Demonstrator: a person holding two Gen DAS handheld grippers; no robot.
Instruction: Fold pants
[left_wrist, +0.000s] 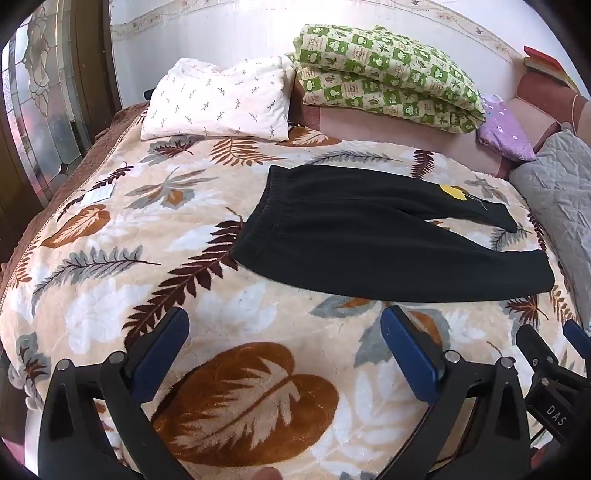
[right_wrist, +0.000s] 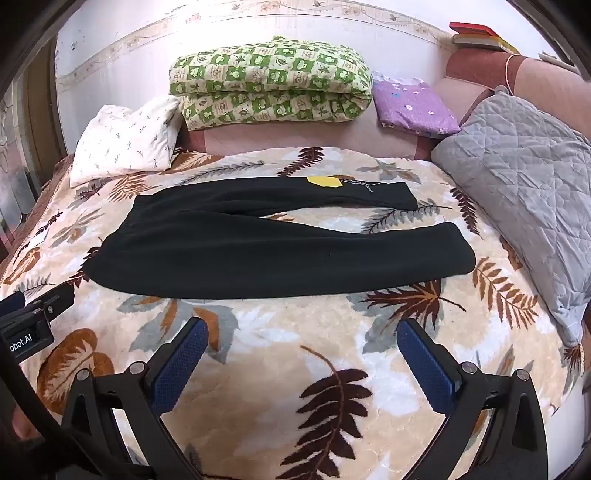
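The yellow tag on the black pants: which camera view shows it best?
The right wrist view: the yellow tag lies near the centre, whole, on the far leg of the pants. The left wrist view shows it off to the right, smaller.

Matt black fleece pants (right_wrist: 280, 251) on plush, fuzzy leaf-print blanket (right_wrist: 295, 332).

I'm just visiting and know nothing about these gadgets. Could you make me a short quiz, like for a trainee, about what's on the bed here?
1. True or false: the black pants lie spread flat, legs apart.
2. Which end lies nearer the white pillow: a) waistband b) leg cuffs?
3. What colour is the patch on the far leg?

Key: 1 true; 2 a; 3 yellow. Both the left gripper and right gripper are open, short of the pants.
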